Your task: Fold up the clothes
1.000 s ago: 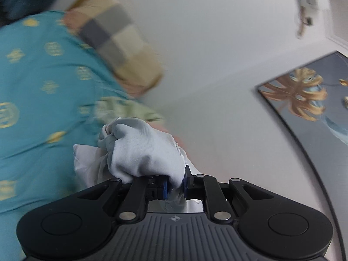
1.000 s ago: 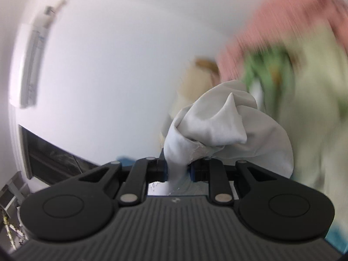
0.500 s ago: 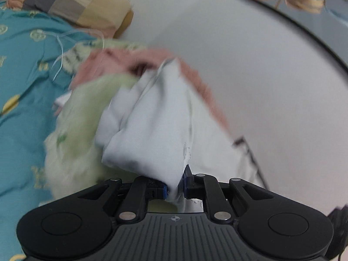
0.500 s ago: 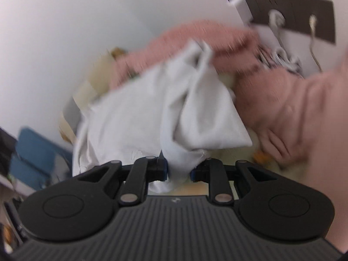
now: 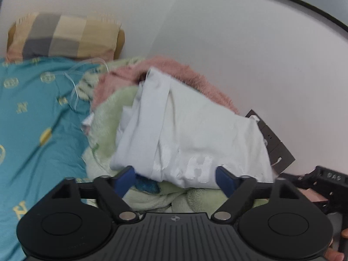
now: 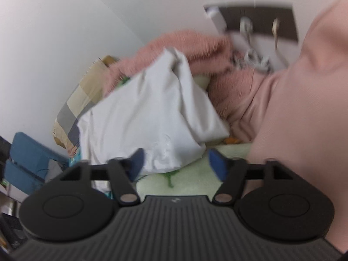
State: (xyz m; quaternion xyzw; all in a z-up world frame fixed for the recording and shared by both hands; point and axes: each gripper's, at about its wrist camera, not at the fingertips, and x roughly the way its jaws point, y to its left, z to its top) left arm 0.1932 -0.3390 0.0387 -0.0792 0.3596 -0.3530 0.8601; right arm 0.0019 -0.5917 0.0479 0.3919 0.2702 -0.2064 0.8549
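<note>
The folded white cotton garment (image 5: 191, 134) lies on a heap of clothes, a fluffy pink fleece (image 5: 174, 69) and a pale green plush piece (image 5: 104, 117), on the bed with the teal patterned sheet (image 5: 32, 119). Both the left claw (image 5: 175, 177) and the right claw (image 6: 174, 163) have just been opening and stand released, the garment's near edge between the pads but ungripped. It looks light, limp and slippery-soft; take it by a doubled hem or corner, since loose layers would likely slide apart.

The teal bedsheet (image 5: 32, 134) bears gold letters "N"; the white garment (image 5: 195, 139) shows a cracked "H".
</note>
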